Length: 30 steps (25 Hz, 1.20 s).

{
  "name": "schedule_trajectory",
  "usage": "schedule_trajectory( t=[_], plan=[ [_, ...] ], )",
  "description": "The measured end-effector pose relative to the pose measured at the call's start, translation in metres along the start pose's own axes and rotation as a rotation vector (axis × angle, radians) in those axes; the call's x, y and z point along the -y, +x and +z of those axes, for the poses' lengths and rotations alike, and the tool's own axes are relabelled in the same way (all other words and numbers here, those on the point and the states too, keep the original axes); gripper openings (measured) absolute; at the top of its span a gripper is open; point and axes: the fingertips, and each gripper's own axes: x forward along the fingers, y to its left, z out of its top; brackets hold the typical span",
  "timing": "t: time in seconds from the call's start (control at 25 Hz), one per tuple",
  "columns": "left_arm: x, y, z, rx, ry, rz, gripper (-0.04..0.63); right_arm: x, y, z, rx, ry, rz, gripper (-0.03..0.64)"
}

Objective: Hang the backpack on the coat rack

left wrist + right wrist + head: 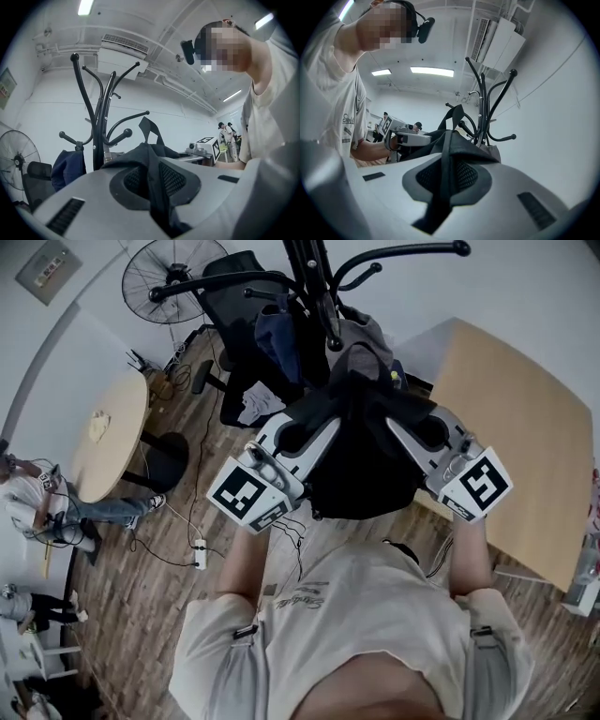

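Gripping the backpack [361, 465] from both sides, the left hand-held gripper [151, 180] and the right hand-held gripper [444, 177] are each clamped on a fold of its black fabric, so the bag is held spread between them. Its top loop [145, 121] is left free above the jaws, towards the coat rack [323, 306] just ahead.

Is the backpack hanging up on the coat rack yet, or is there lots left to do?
Not yet. Done: the black fabric backpack is off the floor, pinched by the left tool and the right tool. In hand: it is held up in front of the black metal coat rack. Left: slip its top loop over a hook and let go.
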Motion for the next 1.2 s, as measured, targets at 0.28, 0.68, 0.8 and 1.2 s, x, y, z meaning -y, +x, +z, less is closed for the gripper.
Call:
schedule_trajectory(
  t=[0.28, 0.68, 0.8, 1.2],
  plan=[
    [-0.022, -0.003, 0.004, 0.009, -0.002, 0.088, 0.048, 0.013, 0.025, 0.003, 0.028, -0.008, 0.102, 0.029],
    [-0.051, -0.001, -0.013, -0.014, -0.048, 0.136, 0.048, 0.027, 0.049, -0.021, 0.013, 0.04, 0.132, 0.029],
    [-0.058, 0.0, -0.02, -0.031, -0.052, 0.147, 0.048, 0.03, 0.055, -0.028, 0.001, 0.043, 0.128, 0.029],
    [-0.069, 0.001, -0.043, -0.063, -0.086, 0.166, 0.048, 0.033, 0.061, -0.05, -0.035, 0.085, 0.106, 0.031]
  ],
)
